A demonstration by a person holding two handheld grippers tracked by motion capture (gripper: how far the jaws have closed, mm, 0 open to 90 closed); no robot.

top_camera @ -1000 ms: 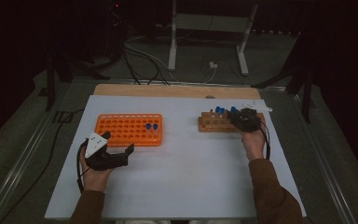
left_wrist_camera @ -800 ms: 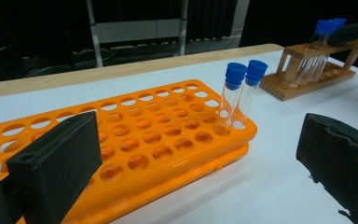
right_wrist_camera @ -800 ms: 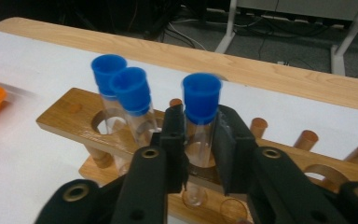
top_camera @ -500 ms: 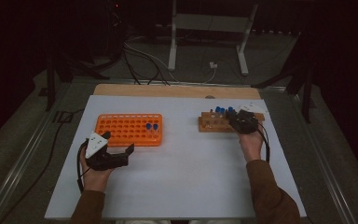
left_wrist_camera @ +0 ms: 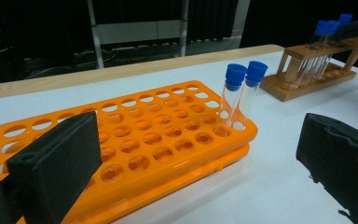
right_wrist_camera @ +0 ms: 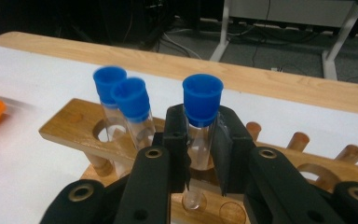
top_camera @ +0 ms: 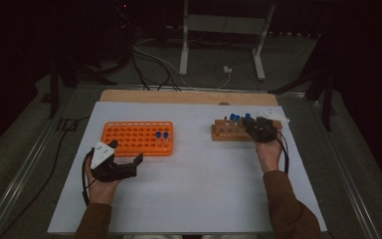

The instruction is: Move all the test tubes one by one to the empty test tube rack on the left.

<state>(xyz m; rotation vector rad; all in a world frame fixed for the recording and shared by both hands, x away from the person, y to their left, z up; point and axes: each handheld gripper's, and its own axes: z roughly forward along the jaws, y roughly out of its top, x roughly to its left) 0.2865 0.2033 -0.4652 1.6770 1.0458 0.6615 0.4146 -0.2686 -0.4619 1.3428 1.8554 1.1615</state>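
Right gripper: clamped on blue-capped tube in wooden rack. We should lift straight up. Left gripper: open beside orange rack.

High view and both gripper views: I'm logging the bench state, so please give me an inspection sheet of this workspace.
Surface: white table top, wooden strip along its far edge.
Job's things: orange rack holds two blue-capped tubes; wooden rack holds more tubes; one clamped tube stands in it.
Clutter: nothing seen.
Grippers: left gripper open, in front of the orange rack; right gripper shut on the clamped tube below its cap.
Cables: one trails from each gripper; more lie on the floor beyond.
Surroundings: dark room, grey stand legs behind the table.
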